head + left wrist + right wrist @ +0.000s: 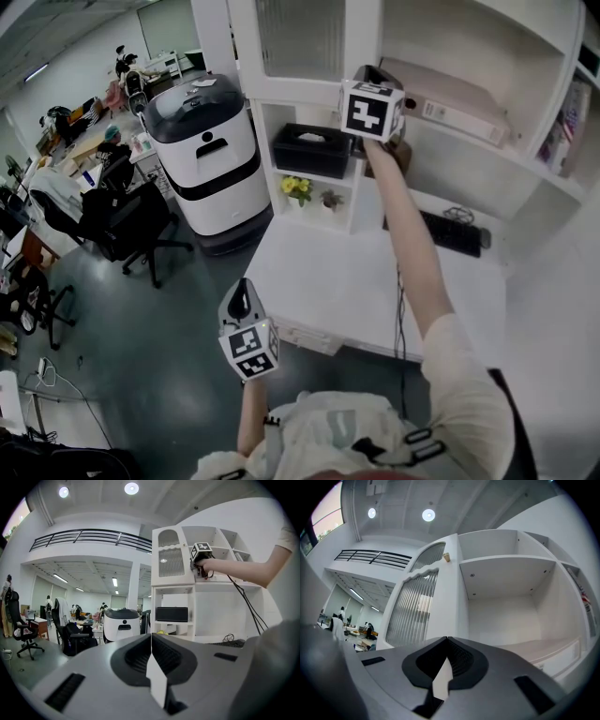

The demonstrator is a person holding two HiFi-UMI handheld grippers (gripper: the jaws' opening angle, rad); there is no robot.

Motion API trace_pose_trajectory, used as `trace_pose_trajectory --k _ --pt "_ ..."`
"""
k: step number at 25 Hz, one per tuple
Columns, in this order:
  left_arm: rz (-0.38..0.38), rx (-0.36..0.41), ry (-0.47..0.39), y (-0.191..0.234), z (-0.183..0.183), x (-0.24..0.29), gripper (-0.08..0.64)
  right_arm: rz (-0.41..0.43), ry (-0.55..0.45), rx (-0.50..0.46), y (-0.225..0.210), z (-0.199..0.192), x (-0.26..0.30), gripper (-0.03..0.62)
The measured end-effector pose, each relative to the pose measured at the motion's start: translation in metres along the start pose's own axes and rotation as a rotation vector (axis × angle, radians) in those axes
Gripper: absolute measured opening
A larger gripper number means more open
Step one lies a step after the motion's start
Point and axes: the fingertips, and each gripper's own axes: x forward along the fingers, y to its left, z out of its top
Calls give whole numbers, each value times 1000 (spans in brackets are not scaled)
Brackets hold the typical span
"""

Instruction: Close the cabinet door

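Note:
The white cabinet (525, 56) has a ribbed-glass door (300, 37) at its upper left. In the left gripper view that door (171, 559) looks about flush with the cabinet front. My right gripper (372, 111) is raised at the door's lower right corner, in front of an open shelf. In the right gripper view its jaws (447, 639) are shut with nothing between them, and the door (412, 606) with a small wooden knob (446, 557) stands just to the left. My left gripper (246, 328) hangs low above the floor, away from the cabinet, its jaws (151, 637) shut and holding nothing.
A white desk (356, 281) runs below the cabinet, with a black keyboard (450, 232) and cables on it. Lower shelves hold a black box (312, 148) and yellow flowers (297, 187). A white and black machine (206, 159) and office chairs (131, 230) stand to the left.

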Motion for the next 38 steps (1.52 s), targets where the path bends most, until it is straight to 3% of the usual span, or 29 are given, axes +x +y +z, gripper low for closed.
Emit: trace_pose_trajectory --k 9,13,15,23,30,35,38 --pt "4 0 -14 -3 6 0 6 -5 -14 -16 1 1 0 6" --pt "2 -7 -7 -5 3 -3 5 30 12 38 -3 0 -6 6" --pt "7 -8 -7 -3 2 -5 6 46 -24 36 -7 9 -15 6" --pt "12 6 -42 -2 20 -19 6 254 -172 78 20 31 -79 6" --pt "0 15 -119 -6 49 -42 6 450 -239 95 54 -7 -168 6" --pt "6 22 -149 -4 55 -58 5 465 -235 115 59 -56 -214 6" --pt "3 19 -178 -3 56 -69 6 521 -234 115 71 -83 -241 6"
